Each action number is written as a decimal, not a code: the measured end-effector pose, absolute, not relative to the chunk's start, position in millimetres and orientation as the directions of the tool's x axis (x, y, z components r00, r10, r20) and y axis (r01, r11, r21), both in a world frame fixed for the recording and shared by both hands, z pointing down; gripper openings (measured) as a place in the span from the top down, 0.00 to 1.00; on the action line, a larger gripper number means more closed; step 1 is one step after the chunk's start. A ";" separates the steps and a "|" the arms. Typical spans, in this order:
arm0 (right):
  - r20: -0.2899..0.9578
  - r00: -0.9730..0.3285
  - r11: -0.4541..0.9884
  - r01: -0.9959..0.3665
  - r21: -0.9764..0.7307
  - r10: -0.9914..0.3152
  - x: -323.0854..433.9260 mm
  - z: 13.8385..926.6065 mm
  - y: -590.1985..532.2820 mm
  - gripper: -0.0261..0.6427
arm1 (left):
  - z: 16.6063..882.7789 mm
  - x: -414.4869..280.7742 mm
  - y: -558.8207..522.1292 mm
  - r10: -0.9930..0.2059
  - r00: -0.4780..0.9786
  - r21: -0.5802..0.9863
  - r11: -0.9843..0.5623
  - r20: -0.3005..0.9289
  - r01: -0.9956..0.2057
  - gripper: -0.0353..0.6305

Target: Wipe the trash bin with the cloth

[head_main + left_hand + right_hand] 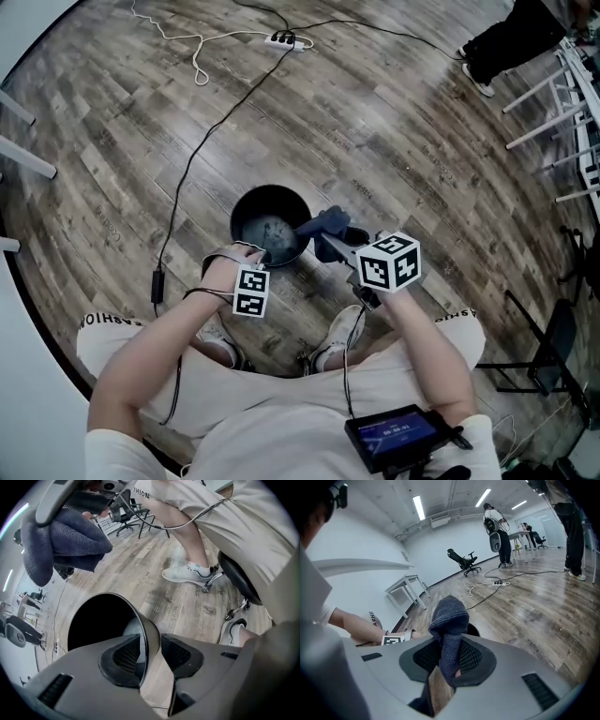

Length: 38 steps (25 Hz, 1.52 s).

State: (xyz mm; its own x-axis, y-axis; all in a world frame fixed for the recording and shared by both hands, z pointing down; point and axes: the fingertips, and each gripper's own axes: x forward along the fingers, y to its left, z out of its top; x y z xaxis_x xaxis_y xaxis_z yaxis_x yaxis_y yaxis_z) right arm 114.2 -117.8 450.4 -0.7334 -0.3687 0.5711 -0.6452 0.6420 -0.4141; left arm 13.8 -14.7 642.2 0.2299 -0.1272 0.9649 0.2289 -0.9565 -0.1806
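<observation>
A round black trash bin [270,225] stands on the wood floor in front of my feet. My left gripper [246,251] points steeply down over its near rim. In the left gripper view the rim [152,630] runs between the jaws of the left gripper [152,656], one pad inside the bin and one outside; floor shows beside the wall, so the jaws are open. My right gripper [328,239] is shut on a dark blue cloth [323,225] at the bin's right edge. The cloth [449,620] sticks up from the pads of the right gripper [450,660] and hangs above the bin [65,541].
My two shoes [342,328] are planted just behind the bin. A black cable [187,169] runs from a power strip [286,40] past the bin's left. Another person [511,37] and white table legs [553,112] are at the far right. An office chair [464,560] stands far off.
</observation>
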 end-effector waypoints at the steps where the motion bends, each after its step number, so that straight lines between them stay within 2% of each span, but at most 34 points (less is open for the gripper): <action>1: 0.575 -0.735 0.648 -0.640 -0.413 -0.360 112.3 450.3 -113.5 0.84 | 643.7 17.0 -12.9 -0.123 0.233 -0.179 -0.955 0.965 0.237 0.72; 9: 0.656 -0.676 0.690 -0.651 -0.317 -0.336 112.1 475.8 -82.4 0.84 | 662.6 1.5 -9.1 -0.198 0.159 -0.237 -0.929 0.967 0.283 0.73; 13: 0.688 -0.648 0.684 -0.664 -0.302 -0.326 122.0 494.9 -79.2 0.84 | 676.0 11.1 -18.2 -0.228 0.168 -0.266 -0.928 0.959 0.259 0.82; 15: 0.713 -0.630 0.695 -0.661 -0.284 -0.307 122.0 500.6 -84.4 0.84 | 672.7 11.9 -26.9 -0.244 0.156 -0.279 -0.921 0.957 0.273 0.83; 21: 0.790 -0.572 0.734 -0.631 -0.250 -0.222 122.2 540.7 -62.3 0.84 | 676.8 13.9 -13.3 -0.227 0.172 -0.269 -0.918 0.959 0.290 0.84; 29: 0.831 -0.548 0.725 -0.610 -0.320 -0.094 121.8 596.0 -43.3 0.84 | 678.3 16.1 -15.0 -0.229 0.172 -0.273 -0.913 0.958 0.304 0.84; 38: 0.867 -0.492 0.773 -0.581 -0.255 -0.084 91.6 648.7 -48.4 0.85 | 677.9 16.6 -16.5 -0.208 0.173 -0.256 -0.910 0.963 0.327 0.85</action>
State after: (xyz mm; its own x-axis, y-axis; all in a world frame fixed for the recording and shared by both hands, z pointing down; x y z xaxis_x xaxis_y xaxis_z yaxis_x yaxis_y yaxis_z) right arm 91.6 -48.4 648.7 -0.4916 -0.0835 0.8668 -0.5811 0.7728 -0.2551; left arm 16.6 -16.5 677.9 0.1733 -0.2082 0.9626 0.3266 -0.9100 -0.2556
